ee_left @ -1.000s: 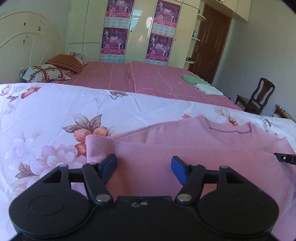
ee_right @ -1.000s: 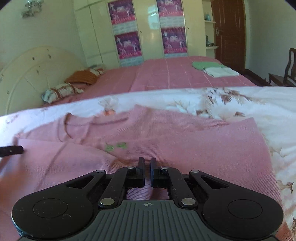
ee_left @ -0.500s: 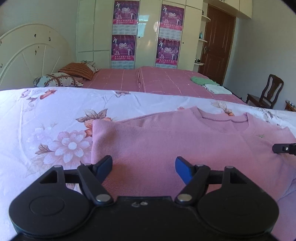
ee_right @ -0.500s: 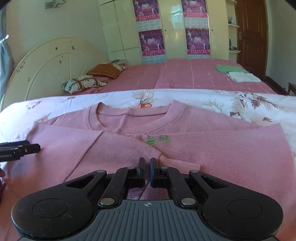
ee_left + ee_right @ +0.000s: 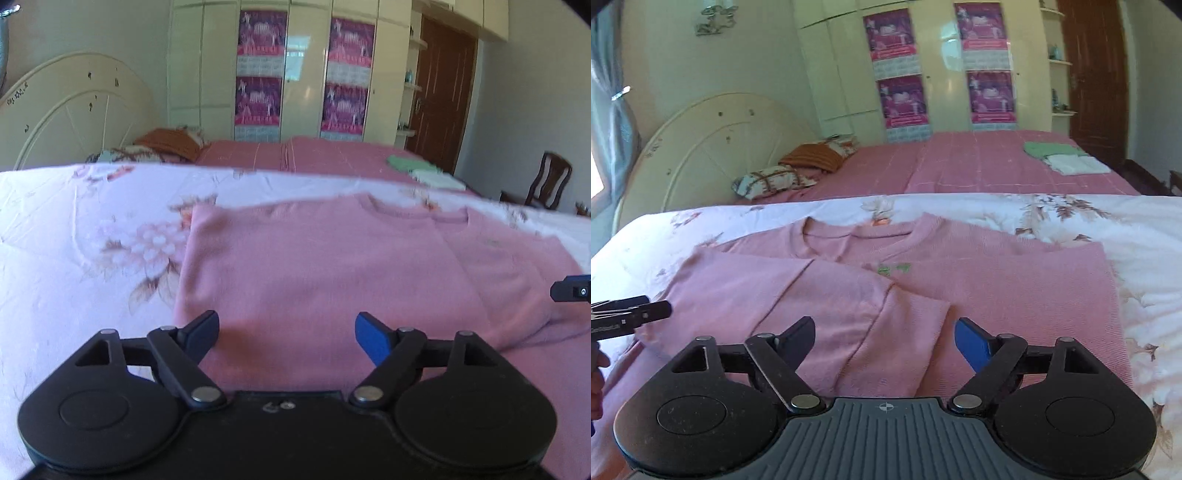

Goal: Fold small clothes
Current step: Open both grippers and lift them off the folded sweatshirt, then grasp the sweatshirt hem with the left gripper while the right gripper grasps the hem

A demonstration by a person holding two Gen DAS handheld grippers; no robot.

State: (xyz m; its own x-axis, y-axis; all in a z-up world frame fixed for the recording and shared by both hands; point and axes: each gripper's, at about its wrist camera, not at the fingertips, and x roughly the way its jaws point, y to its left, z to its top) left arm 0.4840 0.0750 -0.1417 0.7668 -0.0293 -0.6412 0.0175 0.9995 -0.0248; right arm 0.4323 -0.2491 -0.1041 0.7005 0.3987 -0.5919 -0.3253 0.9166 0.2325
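A pink sweater (image 5: 332,266) lies flat on the floral bedsheet (image 5: 74,240), neckline away from me. In the right wrist view its left sleeve (image 5: 849,295) is folded across the chest of the sweater (image 5: 1015,288). My left gripper (image 5: 286,325) hovers over the sweater's left side, jaws opening, nothing between them. My right gripper (image 5: 884,326) hangs just above the folded sleeve's cuff, jaws opening, pads off the cloth. Each view shows the other gripper's tip: the right gripper (image 5: 569,290) and the left gripper (image 5: 646,310).
Beyond the floral sheet (image 5: 1145,229) is a second bed (image 5: 979,166) with a pink cover, pillows (image 5: 768,181) and folded green and white clothes (image 5: 1067,158). A wardrobe (image 5: 306,74), a brown door (image 5: 443,96) and a wooden chair (image 5: 550,181) stand further back.
My right gripper went from shut to wide open over the folded sleeve's cuff and drew back. My left gripper slid back along the sweater's left side, its jaws a little wider.
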